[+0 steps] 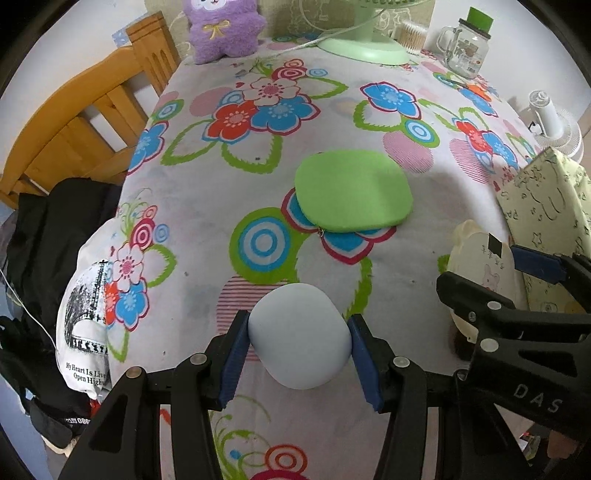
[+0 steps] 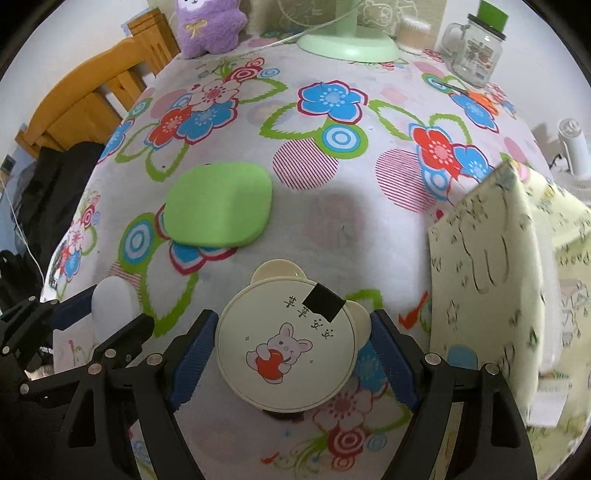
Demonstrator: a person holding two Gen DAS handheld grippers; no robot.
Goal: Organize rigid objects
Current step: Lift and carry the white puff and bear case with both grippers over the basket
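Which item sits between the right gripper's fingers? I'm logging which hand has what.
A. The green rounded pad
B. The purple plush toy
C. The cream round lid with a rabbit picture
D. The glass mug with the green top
C: in the right wrist view the cream round lid with a rabbit picture sits between the right gripper fingers, while the green rounded pad lies farther out on the flowered cloth.

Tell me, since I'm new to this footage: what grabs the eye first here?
The loud flowered tablecloth covers the whole table. Mid-table lies a flat green pad. In front, the left gripper clamps a pale blue rounded object, and the right gripper straddles a cream round container with a bunny picture. A purple plush toy sits at the far edge.
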